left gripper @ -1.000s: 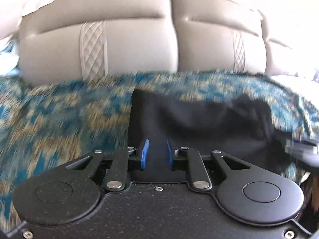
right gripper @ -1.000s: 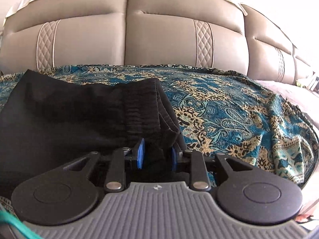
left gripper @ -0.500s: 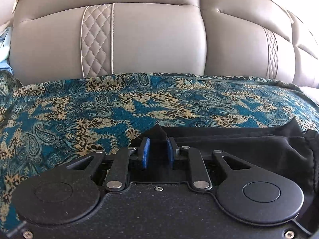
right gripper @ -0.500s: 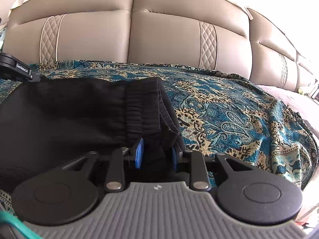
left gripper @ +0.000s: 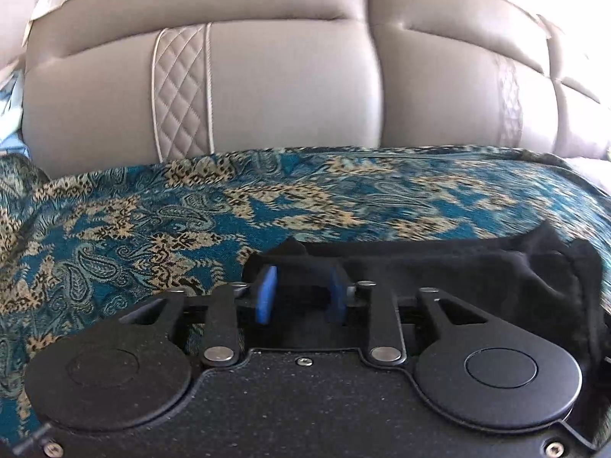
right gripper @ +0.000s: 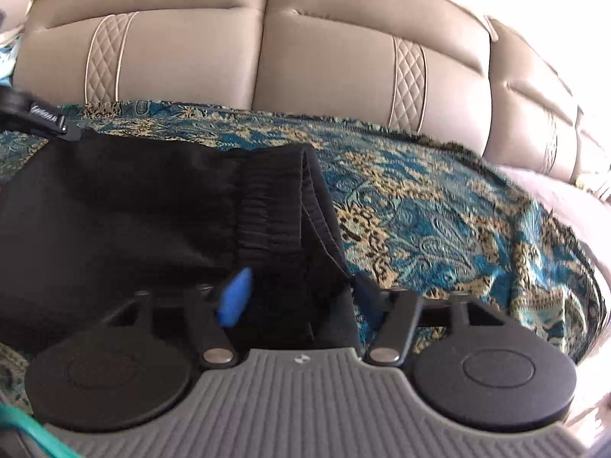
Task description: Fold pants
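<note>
Beige padded cushions (left gripper: 275,87) with quilted strips rise behind a teal-and-gold paisley throw (left gripper: 126,229) that covers the seat and serves as the folding surface. On that throw lie the black pants (right gripper: 126,210), spread flat between the two tools, with the gathered elastic waistband (right gripper: 275,198) on the side nearest the right gripper (right gripper: 296,290) and a corner of the far edge under the left gripper (left gripper: 301,292). The right gripper's jaws are opening and already stand wide: one blue pad (right gripper: 235,297) has swung clear of the cloth, so the waistband fabric sits loosely in the gap and is no longer pinched. The left gripper's jaws are opening too, though far less spread; a small peak of dark cloth (left gripper: 290,248) still stands up between its blue pads (left gripper: 267,294), and I cannot tell for certain whether they still touch it. Each tool seems to be at an opposite end of the garment because a fold needs both ends carried and laid down together, and letting go at both ends at once leaves the layer to settle without being dragged askew. Part of the left tool's black body (right gripper: 42,118) shows at the pants' far corner in the right wrist view, which fits that reading. Judging by the flat, doubled look near the waistband, one fold appears laid and further folds likely remain.
</note>
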Demonstrator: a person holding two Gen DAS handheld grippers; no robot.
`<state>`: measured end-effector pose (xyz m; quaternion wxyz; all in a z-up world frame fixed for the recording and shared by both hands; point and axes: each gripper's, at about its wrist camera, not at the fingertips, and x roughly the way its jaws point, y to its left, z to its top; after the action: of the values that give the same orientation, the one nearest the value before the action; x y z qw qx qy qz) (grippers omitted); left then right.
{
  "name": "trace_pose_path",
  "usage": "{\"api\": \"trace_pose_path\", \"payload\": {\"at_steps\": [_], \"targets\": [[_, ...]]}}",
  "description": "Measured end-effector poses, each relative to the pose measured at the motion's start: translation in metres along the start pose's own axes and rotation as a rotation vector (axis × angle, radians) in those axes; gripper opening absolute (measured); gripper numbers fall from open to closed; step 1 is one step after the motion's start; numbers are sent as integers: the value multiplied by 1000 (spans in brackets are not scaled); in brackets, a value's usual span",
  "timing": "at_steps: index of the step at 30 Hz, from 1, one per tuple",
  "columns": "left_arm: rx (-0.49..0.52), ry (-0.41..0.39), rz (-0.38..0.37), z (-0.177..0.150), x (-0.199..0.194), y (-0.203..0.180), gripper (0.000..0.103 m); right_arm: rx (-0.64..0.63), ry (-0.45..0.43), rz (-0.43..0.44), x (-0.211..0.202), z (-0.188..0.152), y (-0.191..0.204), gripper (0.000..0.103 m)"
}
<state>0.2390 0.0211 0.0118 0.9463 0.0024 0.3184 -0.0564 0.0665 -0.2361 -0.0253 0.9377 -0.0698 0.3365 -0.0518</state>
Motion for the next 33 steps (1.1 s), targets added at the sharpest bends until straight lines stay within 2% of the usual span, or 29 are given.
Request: {"api": "trace_pose_path", "payload": {"at_steps": [2,7,14,18,19,20,22,23,28,33], "targets": [[16,-6,-37,-6,-17,-4,33,13,29,25,-4,2,-5,89],[37,-6,-86,-28,-58,-15,33,-66,23,32,-20,7,-2,92],[88,31,-45,-71,-86,-28,33,-96,-73,55,-27,29,11,97],[83,63,-40,-91,-94,-31,33,-102,-116,134,-13,44,26,97],[93,60,-35,-95,-99,-34,33,-103,-117,158,-7,47,31,88],[100,59,-34,-99,-102,-36,33,-109,-116,179,-2,49,35,73],[113,62,-41,-107,-111,-39,34,-127,-106,189,10,51,45,57],[120,63,-43,-111,-114,-41,34,-132,-102,179,16,52,48,54],[186,54,-22,-126,-129,-50,35,-122,-90,170,36,54,47,52],[184,64,-23,-129,-132,-51,35,-129,-80,116,50,52,37,52]]}}
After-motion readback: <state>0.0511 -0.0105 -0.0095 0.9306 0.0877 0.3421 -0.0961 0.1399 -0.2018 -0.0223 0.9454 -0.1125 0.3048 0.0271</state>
